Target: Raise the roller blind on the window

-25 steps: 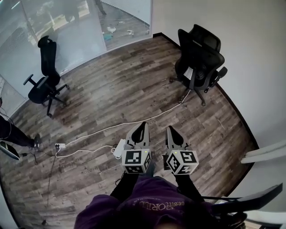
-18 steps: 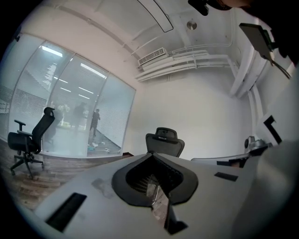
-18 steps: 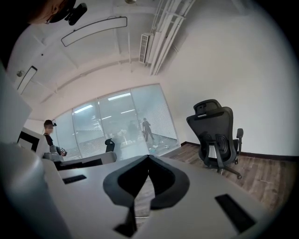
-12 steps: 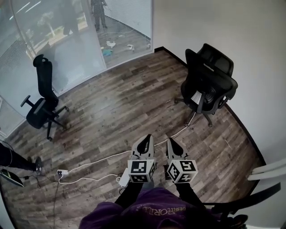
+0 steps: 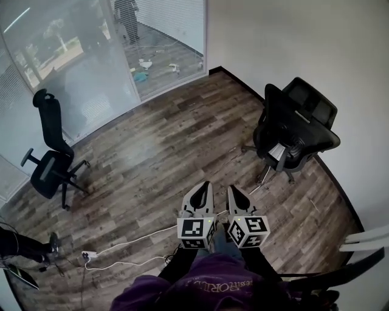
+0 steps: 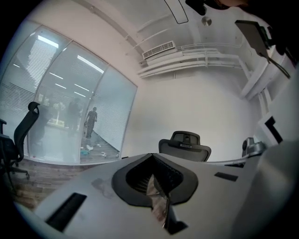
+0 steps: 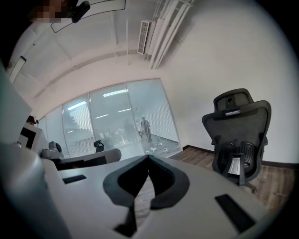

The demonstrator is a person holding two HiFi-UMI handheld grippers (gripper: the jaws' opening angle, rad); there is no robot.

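**A:** Head view first. What has shifted?

**B:** The person has walked on. A second ago the white cable [image 5: 134,242] lay ahead of the left gripper [image 5: 203,189] and the right gripper [image 5: 234,194]; now it trails beneath and behind them. The black chair [image 5: 298,130] has slid from well ahead to off the right gripper's right side. The glass wall [image 5: 79,67] ahead of both has drawn nearer.

**A:** Is either one carrying anything?

**B:** No. Both are clenched on nothing, held side by side over the wooden floor [image 5: 164,140].

**A:** Left gripper view?

**B:** The jaws are pressed together and empty. The chair's headrest shows beyond the tips, with the glass wall off to the left.

**A:** Right gripper view?

**B:** Much the same: the jaws have closed on nothing. The glass wall is straight ahead and the chair is to the right.

**A:** And the roller blind?

**B:** I can't pick it out in any view. Slatted blinds [image 5: 176,18] hang beyond the glass, but no roller blind or pull cord is near either gripper. I'd judge this as the approach, with the raising itself not yet begun. A gripper would have to open before it could take hold of anything.
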